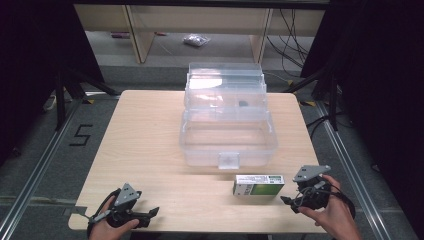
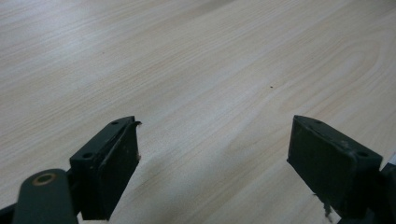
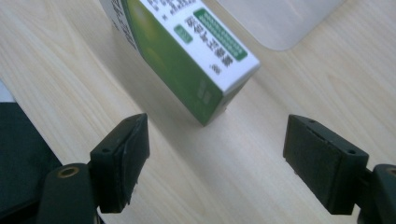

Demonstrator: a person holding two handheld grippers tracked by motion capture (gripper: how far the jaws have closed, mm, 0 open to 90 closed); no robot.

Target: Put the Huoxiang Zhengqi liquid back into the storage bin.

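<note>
At the near edge of the pale wooden table, close to its near-left corner, the person's left hand holds the left gripper low over the wood; in the left gripper view its two black jaws stand spread wide apart with only bare wood grain between them. Toward the near-right corner the right hand holds the right gripper, its grey three-cornered plate uppermost and its jaws pointing leftward along the near edge. In the right gripper view the right gripper's jaws are likewise spread wide, gripping nothing, and they stop short of the green and white carton, whose nearest corner lies just ahead of the gap between them, apart from both pads. In the high view that carton lies flat on the table, just left of the right gripper and near the near edge, right of centre. Just beyond the carton stands a clear plastic storage box with its lid open, its latch tab facing the person. The box reaches to the far edge of the table, and a small dark item sits in its upper tray.
</note>
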